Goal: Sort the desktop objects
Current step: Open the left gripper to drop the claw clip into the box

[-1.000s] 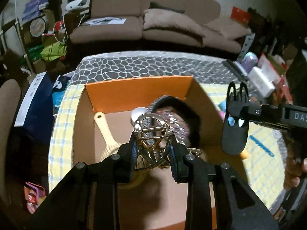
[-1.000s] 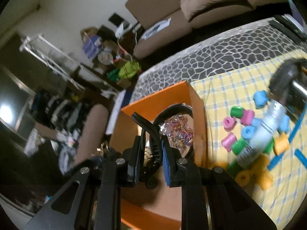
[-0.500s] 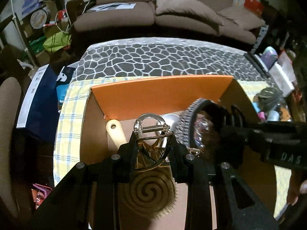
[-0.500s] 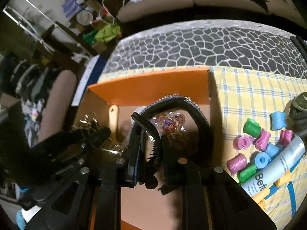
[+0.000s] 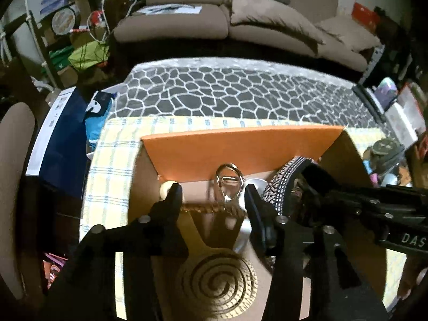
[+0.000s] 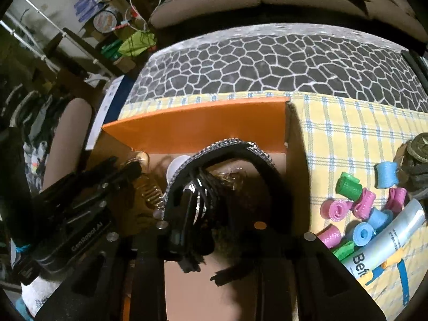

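Both claws hung over the orange box (image 5: pixel 240 147), which stood on the yellow checked cloth (image 6: pixel 347 133) of the worktop. The left claw (image 5: pixel 212 195) was spread wide with the gold hair clip (image 5: pixel 227 184) lying loose between its fingers near the box's back wall, above the spiral-backed brush (image 5: pixel 219 281); the right claw (image 6: pixel 214 224) looked parted too, the black hair clip (image 6: pixel 192 214) resting by the studded headband (image 6: pixel 227 144), though I could not tell whether it touched a finger. To my eye the dropping-in step was ending, and the next move called for lifting clear toward the foam rollers (image 6: pixel 358 214) and white tube (image 6: pixel 388 238) outside the box.
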Tool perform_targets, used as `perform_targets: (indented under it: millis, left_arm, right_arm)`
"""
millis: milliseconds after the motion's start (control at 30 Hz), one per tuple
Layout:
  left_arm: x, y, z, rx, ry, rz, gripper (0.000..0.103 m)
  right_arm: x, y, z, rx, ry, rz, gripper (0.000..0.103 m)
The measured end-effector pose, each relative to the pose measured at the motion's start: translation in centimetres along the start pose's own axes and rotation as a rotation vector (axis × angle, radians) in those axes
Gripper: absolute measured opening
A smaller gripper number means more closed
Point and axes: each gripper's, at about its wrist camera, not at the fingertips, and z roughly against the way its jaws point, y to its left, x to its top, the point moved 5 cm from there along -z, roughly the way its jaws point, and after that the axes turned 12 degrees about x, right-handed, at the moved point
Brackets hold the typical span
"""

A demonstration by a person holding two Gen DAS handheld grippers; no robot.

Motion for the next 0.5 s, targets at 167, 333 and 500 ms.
perform_targets:
  millis: [167, 333, 500]
  left_arm:
    - [-0.4, 0.6, 2.7, -0.007, -0.031, 0.0, 0.059]
    - [-1.7, 0.7, 5.7, -0.03, -0.052, 0.002, 0.07]
    - [-3.5, 0.1, 8.5, -0.038, -0.071, -0.012, 0.085]
  right_arm:
    - [-0.3, 0.2, 2.3, -0.002, -0.033, 0.005, 0.046]
    - [-1.7, 0.3, 4.1, -0.028, -0.042, 0.014, 0.053]
    - [-3.6, 0.9, 6.0, -0.039, -0.042, 0.023, 0.057]
